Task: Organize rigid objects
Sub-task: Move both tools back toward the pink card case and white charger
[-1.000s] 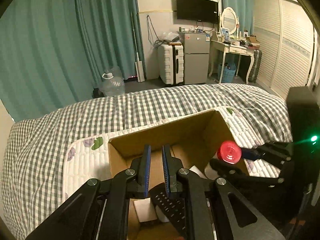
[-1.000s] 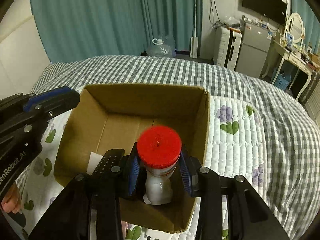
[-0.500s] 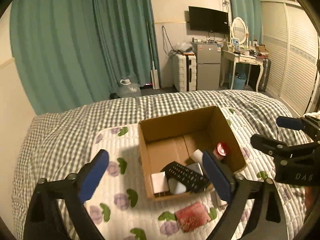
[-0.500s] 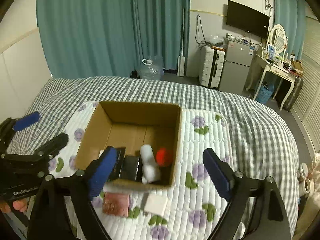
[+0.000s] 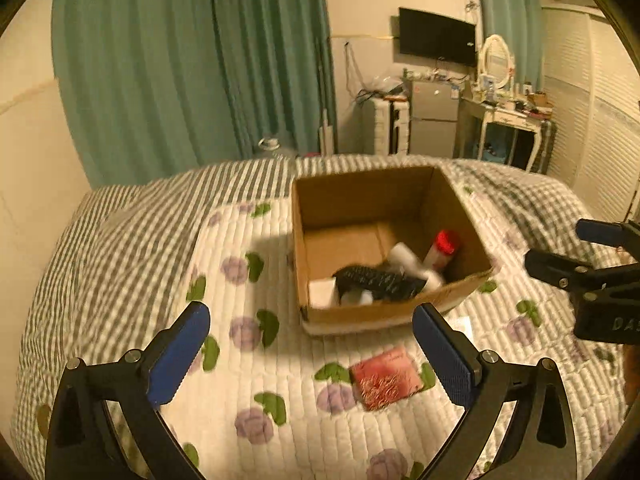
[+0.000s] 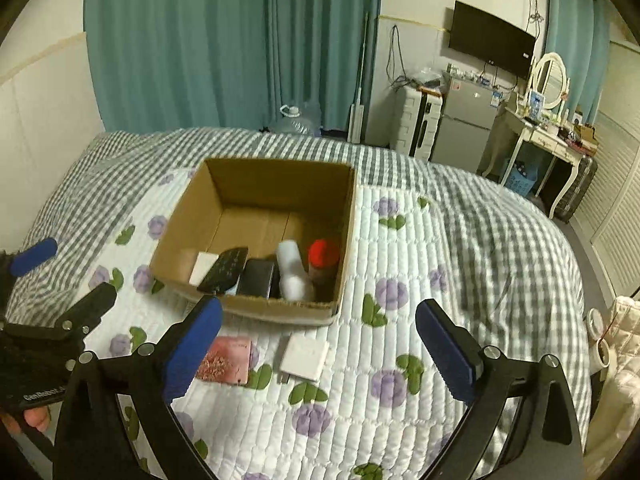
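An open cardboard box [image 5: 360, 178] [image 6: 280, 168] stands on the flowered quilt. Inside lie a red-capped bottle [image 5: 445, 242] [image 6: 324, 252], a white bottle [image 6: 292, 270], a black remote [image 5: 376, 280] [image 6: 224, 268], a dark flat case [image 6: 258, 278] and a white block [image 5: 322, 292]. In front of the box lie a pink card [image 5: 386, 378] [image 6: 228, 360] and a white square adapter [image 6: 304, 356]. My left gripper [image 5: 310, 312] hangs open and empty before the box. The jaws of my right gripper [image 6: 319, 309] are opening, with nothing between them.
The quilt [image 6: 400, 280] covers a bed with a grey checked cover [image 6: 500, 220]. Teal curtains [image 6: 200, 40], a white suitcase [image 6: 416, 124], a small fridge [image 6: 464, 128] and a dressing table [image 6: 548, 136] stand beyond the bed. A person's fingers [image 6: 32, 420] show at lower left.
Both grippers have opened and pulled back from the box. The right one let go of the red-capped bottle, which now lies in the box. The left one had been shut over the remote.
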`<state>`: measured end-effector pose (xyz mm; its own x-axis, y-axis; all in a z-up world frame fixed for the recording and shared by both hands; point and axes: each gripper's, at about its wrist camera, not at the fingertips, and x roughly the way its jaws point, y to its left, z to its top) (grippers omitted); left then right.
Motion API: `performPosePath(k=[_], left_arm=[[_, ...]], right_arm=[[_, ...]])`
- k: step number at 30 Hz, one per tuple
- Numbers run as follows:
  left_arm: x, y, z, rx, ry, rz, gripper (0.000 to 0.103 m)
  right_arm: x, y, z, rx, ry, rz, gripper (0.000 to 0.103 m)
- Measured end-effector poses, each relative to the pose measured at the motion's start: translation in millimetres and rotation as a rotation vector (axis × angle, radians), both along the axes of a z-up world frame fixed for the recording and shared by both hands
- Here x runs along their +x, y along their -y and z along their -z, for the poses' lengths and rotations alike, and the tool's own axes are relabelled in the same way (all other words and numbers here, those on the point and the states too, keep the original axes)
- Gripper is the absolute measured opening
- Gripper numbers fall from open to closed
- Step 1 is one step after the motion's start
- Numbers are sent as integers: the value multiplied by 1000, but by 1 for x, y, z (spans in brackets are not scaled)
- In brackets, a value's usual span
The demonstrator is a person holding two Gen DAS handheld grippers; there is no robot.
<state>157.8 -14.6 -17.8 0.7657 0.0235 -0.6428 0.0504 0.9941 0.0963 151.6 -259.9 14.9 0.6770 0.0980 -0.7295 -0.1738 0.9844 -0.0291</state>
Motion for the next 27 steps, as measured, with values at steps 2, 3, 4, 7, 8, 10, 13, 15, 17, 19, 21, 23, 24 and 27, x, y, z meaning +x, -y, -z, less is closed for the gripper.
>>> performPosePath(k=[2,3,4,7,8,10,13,15,17,19,21,23,24,27], left_arm=[[0,-1,14,2,-23,-15,103],[0,-1,23,6,-39,-27,103],[0,-1,31,6,-52,-37,103],[1,2,56,-14,-95,-50,103],[2,4,64,-20,-111,-49,103],[5,8,79,-32,-139,-46,103],[13,20,98,-49,-185,-35,103],[18,29,110,-50,-208,-31,103],[22,37,118,-33,-215,-31,103],[27,44,126,-26,-229,-24,103],[32,48,132,-40,-250,-19,103],[37,52,139,-56,-274,-14,102],[40,53,144,-60,-289,-13,100],[48,56,157,-91,-347,-8,90]], right_arm=[[1,-1,13,-13,-15,-4,98],[2,-1,18,-18,-20,-4,98],[3,-1,26,-23,-30,-7,98],[10,-1,52,-27,-79,-16,98],[13,0,59,-26,-92,-20,98],[19,0,76,-33,-119,-24,98],[29,1,97,-57,-148,-21,98],[34,4,109,-61,-159,-18,98],[39,7,119,-60,-170,-13,98],[44,11,126,-62,-175,-6,98],[49,16,132,-56,-180,-2,98],[51,19,136,-45,-182,3,98],[52,21,138,-39,-184,2,98],[55,20,142,-32,-188,-2,98]])
